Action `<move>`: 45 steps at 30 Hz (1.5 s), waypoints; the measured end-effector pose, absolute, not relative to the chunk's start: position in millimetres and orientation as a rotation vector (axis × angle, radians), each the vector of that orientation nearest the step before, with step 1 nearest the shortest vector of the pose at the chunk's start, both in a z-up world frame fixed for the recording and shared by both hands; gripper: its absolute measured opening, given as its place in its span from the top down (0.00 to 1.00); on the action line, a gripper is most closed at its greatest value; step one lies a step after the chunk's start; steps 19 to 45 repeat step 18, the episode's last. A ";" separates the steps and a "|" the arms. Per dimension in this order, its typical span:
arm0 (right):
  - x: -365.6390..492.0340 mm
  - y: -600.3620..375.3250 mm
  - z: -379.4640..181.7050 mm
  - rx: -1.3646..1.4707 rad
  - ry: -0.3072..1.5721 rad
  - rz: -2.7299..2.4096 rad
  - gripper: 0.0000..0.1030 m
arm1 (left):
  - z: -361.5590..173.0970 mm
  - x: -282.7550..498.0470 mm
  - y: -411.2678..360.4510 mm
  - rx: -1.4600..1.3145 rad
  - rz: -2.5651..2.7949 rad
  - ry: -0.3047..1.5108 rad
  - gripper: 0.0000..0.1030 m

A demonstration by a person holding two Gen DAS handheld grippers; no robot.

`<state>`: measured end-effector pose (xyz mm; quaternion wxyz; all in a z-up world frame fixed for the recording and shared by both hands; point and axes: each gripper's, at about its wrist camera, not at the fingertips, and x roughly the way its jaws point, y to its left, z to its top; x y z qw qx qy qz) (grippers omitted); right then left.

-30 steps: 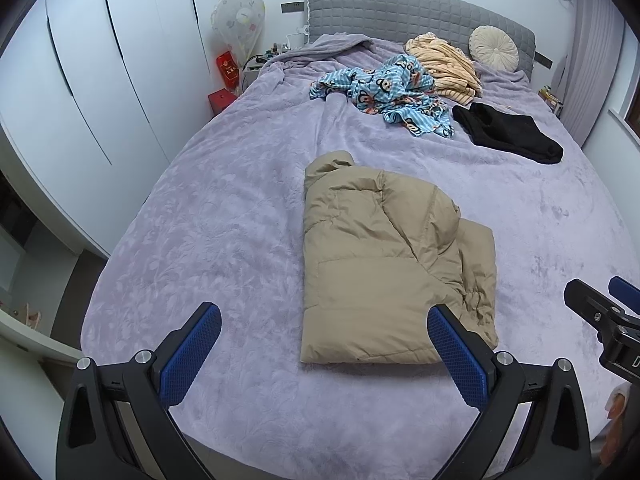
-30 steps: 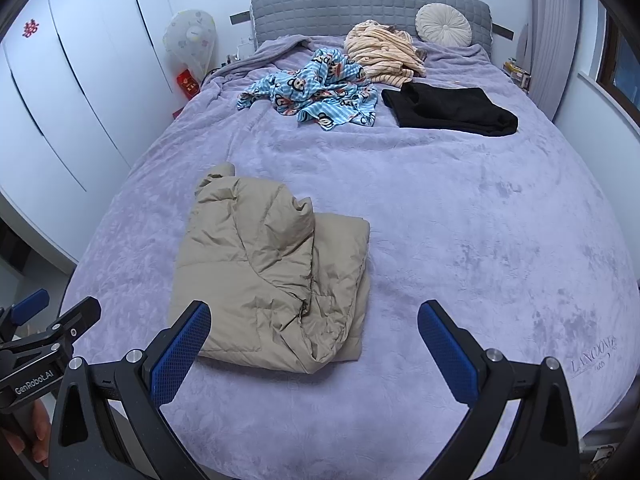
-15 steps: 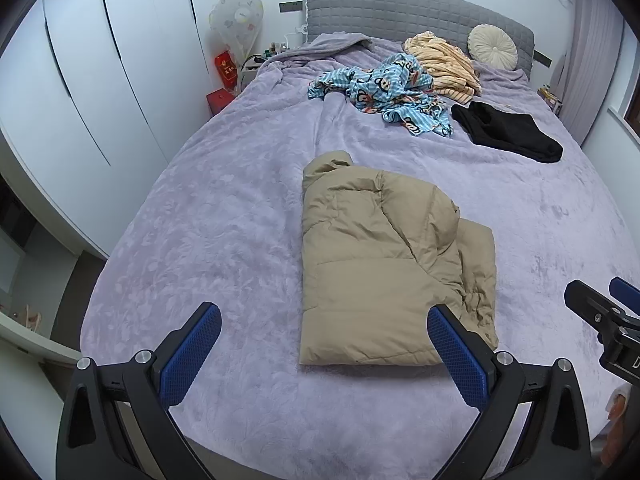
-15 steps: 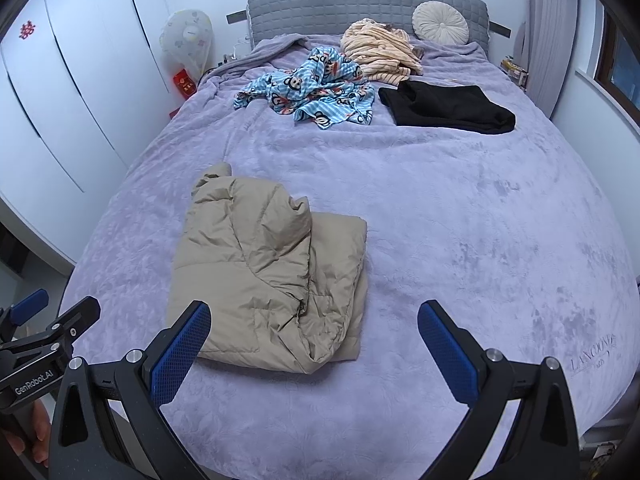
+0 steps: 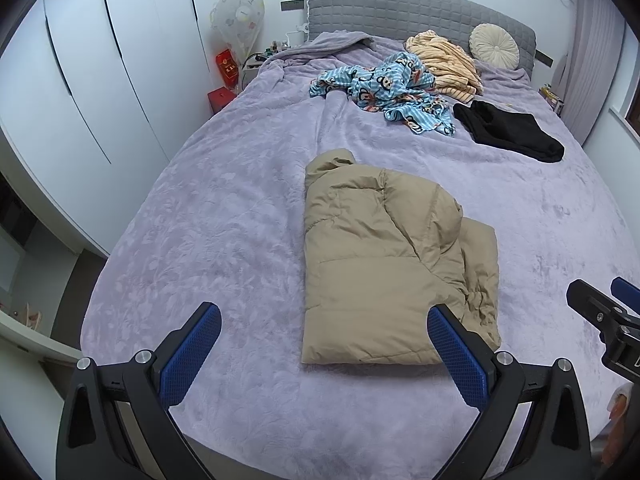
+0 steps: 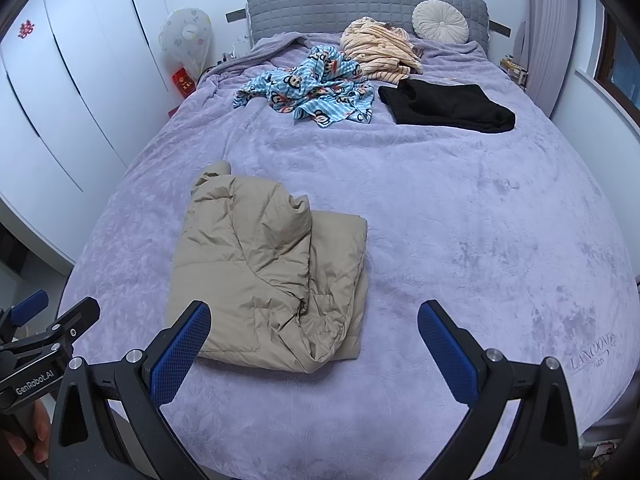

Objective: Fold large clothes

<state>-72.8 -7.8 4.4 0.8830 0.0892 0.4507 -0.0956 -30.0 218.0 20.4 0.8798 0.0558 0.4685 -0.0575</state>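
Note:
A tan puffer jacket (image 5: pixel 384 256) lies folded into a rough rectangle on the purple bed cover (image 5: pixel 224 216); it also shows in the right wrist view (image 6: pixel 272 280). My left gripper (image 5: pixel 324 320) is open and empty, held above the bed's near edge, in front of the jacket. My right gripper (image 6: pixel 314 316) is open and empty, also near the foot of the bed, to the right of the jacket. Neither touches the jacket.
At the far end lie a blue monkey-print garment (image 6: pixel 312 88), a peach striped garment (image 6: pixel 380 50), a black garment (image 6: pixel 444 106) and a round cushion (image 6: pixel 440 22). White wardrobes (image 5: pixel 92 80) stand left. A fan (image 5: pixel 238 20) is by the headboard.
Both views have shifted only slightly; the jacket lies as before and both grippers stay open.

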 end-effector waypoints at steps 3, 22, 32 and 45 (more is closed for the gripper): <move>-72.8 -7.4 4.4 0.186 0.938 -0.199 0.00 | 20.4 -29.6 218.2 0.118 -0.120 0.975 0.00; -73.0 -6.4 4.3 0.187 0.940 -0.202 0.00 | 22.7 -28.7 222.8 0.105 -0.115 0.958 0.00; -73.0 -6.4 4.3 0.187 0.940 -0.202 0.00 | 22.7 -28.7 222.8 0.105 -0.115 0.958 0.00; -73.0 -6.4 4.3 0.187 0.940 -0.202 0.00 | 22.7 -28.7 222.8 0.105 -0.115 0.958 0.00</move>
